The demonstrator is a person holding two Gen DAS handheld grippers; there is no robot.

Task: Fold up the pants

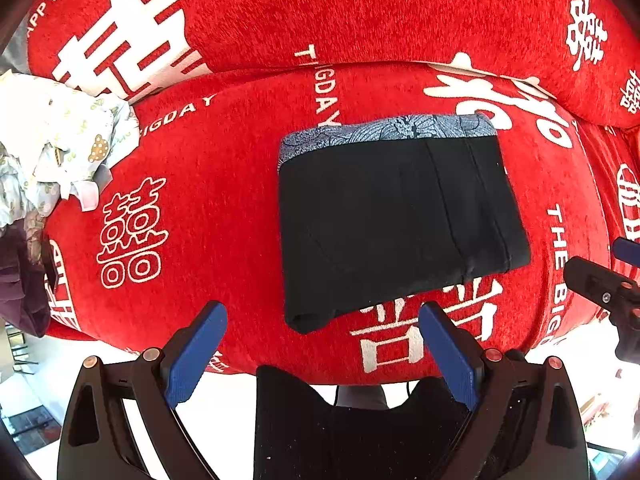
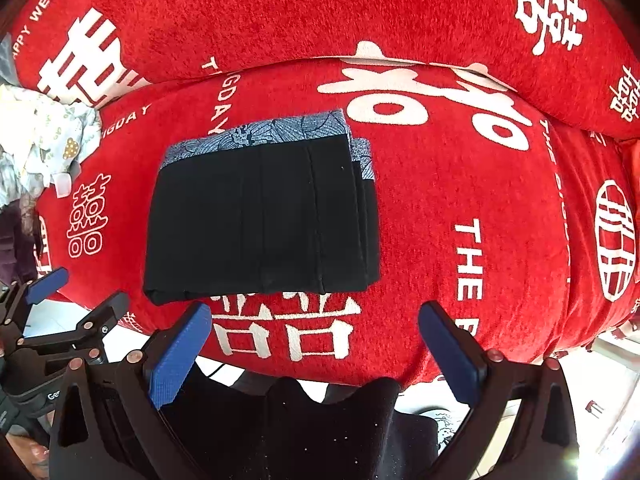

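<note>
The black fabric pants with the blue patterned waistband [image 1: 400, 220] lie already folded into a compact rectangle on the red plush sofa cover printed with white characters [image 1: 224, 184], the waistband edge turned toward the sofa's back cushion and the thick folded end toward the front edge of the seat. The bundle's long axis runs roughly side to side across the seat, though it is not far from square. Both tools hang off the front edge of the seat, apart from the cloth. The left claw [image 1: 320, 344] has its blue-padded fingers spread wide with nothing between them, and the near corner of the bundle sits just ahead of it. The right claw [image 2: 316, 344] is likewise spread and empty; from its view the pants [image 2: 260, 216] lie ahead and to its left, so the left one looks the nearer of the two. Each tool is angled down onto the seat from the front, with the other tool at the edge of its view. A crumpled pale printed cloth [image 1: 60, 144] lies heaped at the far left of the seat, well apart from the bundle. The folding itself looks finished or nearly so; any further move would be a reach forward to the near edge.
</note>
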